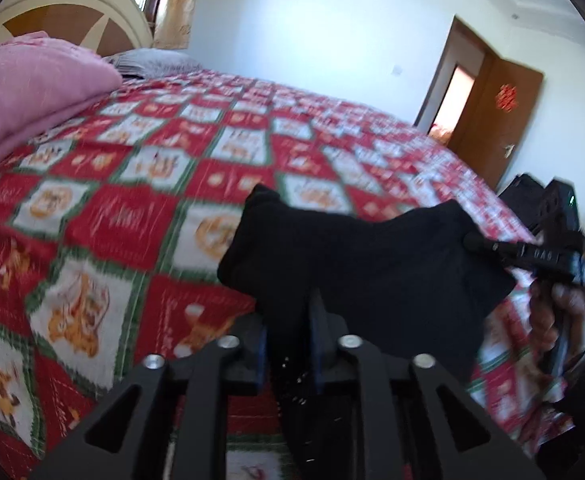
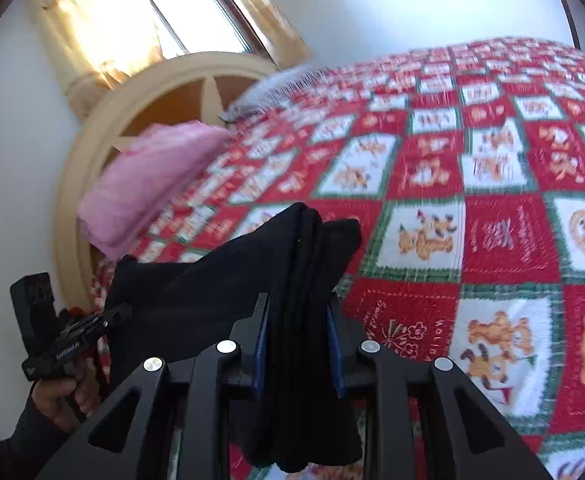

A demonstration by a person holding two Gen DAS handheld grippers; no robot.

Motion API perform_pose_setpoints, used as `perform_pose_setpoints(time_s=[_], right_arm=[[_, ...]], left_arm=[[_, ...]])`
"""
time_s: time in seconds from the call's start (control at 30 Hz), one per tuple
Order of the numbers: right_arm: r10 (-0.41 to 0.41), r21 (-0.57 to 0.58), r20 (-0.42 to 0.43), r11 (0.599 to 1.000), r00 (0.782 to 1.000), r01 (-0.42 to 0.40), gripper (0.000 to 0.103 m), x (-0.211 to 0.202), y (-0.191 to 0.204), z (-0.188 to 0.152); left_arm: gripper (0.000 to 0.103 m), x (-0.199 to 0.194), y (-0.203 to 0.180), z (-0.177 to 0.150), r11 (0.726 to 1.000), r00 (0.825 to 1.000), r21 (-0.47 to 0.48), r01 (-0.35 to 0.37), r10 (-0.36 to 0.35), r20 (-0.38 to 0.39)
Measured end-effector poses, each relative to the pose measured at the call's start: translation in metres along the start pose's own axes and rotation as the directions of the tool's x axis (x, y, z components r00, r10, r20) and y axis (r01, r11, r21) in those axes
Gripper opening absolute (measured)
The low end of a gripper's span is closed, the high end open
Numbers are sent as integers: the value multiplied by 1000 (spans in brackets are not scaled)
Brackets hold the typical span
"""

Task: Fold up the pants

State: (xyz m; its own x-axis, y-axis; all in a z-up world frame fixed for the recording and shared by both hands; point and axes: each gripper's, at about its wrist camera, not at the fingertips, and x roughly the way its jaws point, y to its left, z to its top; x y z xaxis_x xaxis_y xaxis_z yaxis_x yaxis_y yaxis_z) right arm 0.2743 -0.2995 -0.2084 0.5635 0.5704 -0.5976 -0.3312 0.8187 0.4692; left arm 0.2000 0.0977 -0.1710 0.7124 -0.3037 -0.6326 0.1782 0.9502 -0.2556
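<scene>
The black pants (image 1: 356, 264) hang in the air between the two tongs, above the bed. The left tongs (image 1: 288, 344) are clamped on one bunch of the soft, dark cloth, and the right tongs (image 2: 298, 344) are clamped on a thick stack of folded layers. Only the left view shows the open brown door (image 1: 492, 120), far ahead and to the right of the left tongs, with a red paper shape on it. It also shows the right tongs from the side, held in a hand (image 1: 564, 312) and pinching the far edge of the pants. Only the right view shows the bright window (image 2: 200, 20) and the yellow curtain (image 2: 96, 28), up and to the left of the right tongs. The quilt (image 2: 492, 240) is made of red and white squares with green lines and little orange bears. A fluffy pink blanket (image 2: 148, 188) lies folded by the round, cream headboard (image 2: 92, 152). Both views are a bit blurry.
</scene>
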Motion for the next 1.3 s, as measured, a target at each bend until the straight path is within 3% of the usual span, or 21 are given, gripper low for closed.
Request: perform_pose_setpoints(time_s=[0.13, 0.2, 0.33, 0.47, 0.6, 0.73, 1.13, 1.3], right_arm=[[-75, 23, -46, 997, 996, 76, 37, 8, -16, -7], [-117, 8, -30, 993, 993, 117, 45, 0, -20, -11], [-173, -12, 38, 985, 984, 174, 47, -25, -13, -13], [-69, -106, 98, 991, 993, 79, 47, -48, 17, -26], [-6, -177, 49, 984, 999, 15, 47, -40, 40, -40], [-45, -160, 24, 986, 999, 48, 47, -28, 38, -49], [-57, -134, 16, 989, 998, 59, 47, -27, 28, -52], [-77, -120, 15, 990, 997, 78, 47, -26, 27, -51]], left_arm=[[62, 6, 5, -7, 998, 998, -12, -59, 60, 25], [63, 8, 7, -7, 998, 998, -16, -54, 55, 25], [68, 6, 11, -9, 997, 997, -20, -70, 70, 27], [73, 3, 10, -11, 995, 995, -22, -96, 97, 29], [73, 2, 5, -12, 991, 991, 0, -131, 131, 29], [77, 0, 4, -12, 989, 989, 5, -146, 145, 25], [89, -5, 7, -20, 985, 985, -6, -171, 171, 3], [89, -7, 5, -22, 983, 983, 14, -183, 183, -14]])
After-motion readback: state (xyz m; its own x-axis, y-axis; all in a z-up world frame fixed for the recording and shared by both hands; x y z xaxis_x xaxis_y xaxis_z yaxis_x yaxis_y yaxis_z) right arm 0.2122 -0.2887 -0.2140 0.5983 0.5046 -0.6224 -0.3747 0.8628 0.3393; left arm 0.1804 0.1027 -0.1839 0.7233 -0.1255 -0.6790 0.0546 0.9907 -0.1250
